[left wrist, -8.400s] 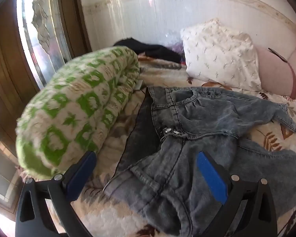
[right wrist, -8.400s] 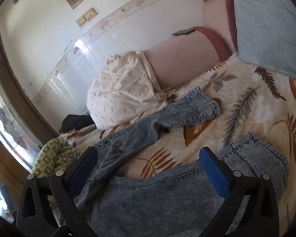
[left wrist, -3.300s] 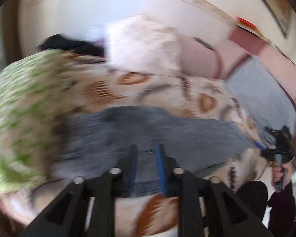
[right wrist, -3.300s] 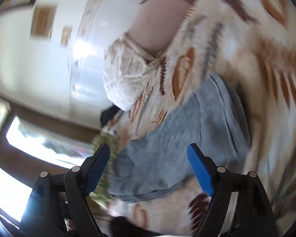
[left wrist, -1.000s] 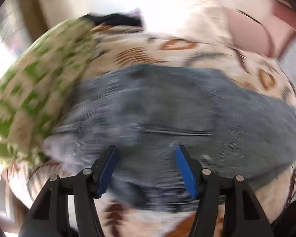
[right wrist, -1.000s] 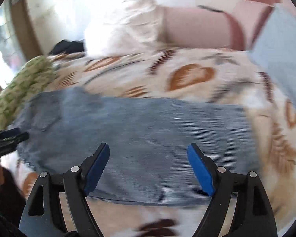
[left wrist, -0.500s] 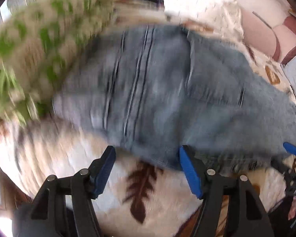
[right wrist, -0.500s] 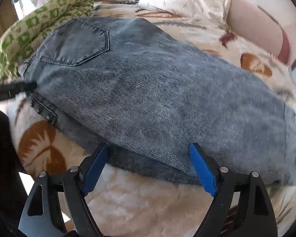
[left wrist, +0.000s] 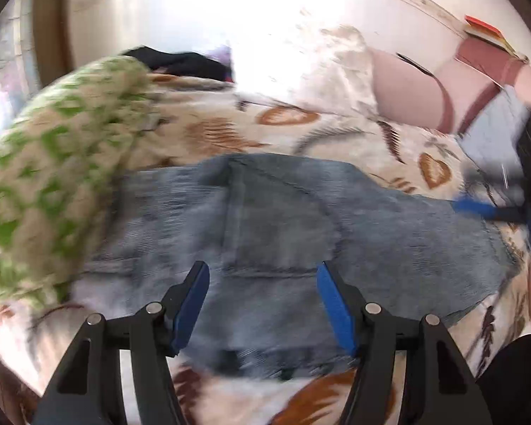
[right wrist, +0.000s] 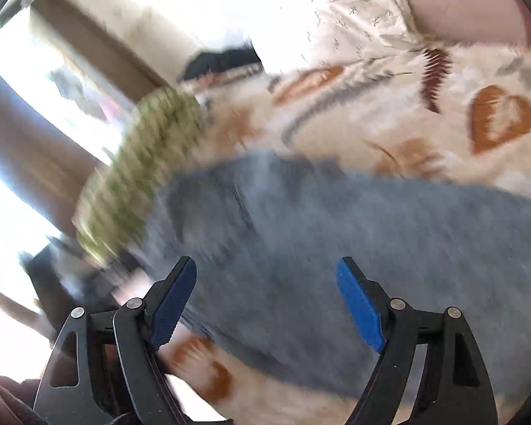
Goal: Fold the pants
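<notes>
The blue-grey jeans (left wrist: 283, 233) lie folded lengthwise on the leaf-print bedspread (left wrist: 301, 131), waist end toward the left. My left gripper (left wrist: 262, 301) is open and empty, hovering over the near edge of the jeans. My right gripper (right wrist: 265, 297) is open and empty above the jeans (right wrist: 354, 233); this view is motion-blurred. One of its blue fingers (left wrist: 474, 209) shows in the left wrist view over the leg end of the jeans.
A rolled green-and-white blanket (left wrist: 49, 177) lies left of the jeans, also in the right wrist view (right wrist: 141, 173). A white pillow (left wrist: 329, 71), pink cushions (left wrist: 414, 95) and dark clothes (left wrist: 180, 60) sit along the wall. A grey quilt (left wrist: 492, 131) lies at the right.
Both grippers have lifted and tilted up, so more of the bed and wall shows. The left gripper opened earlier and stays open. The jeans lie where they were.
</notes>
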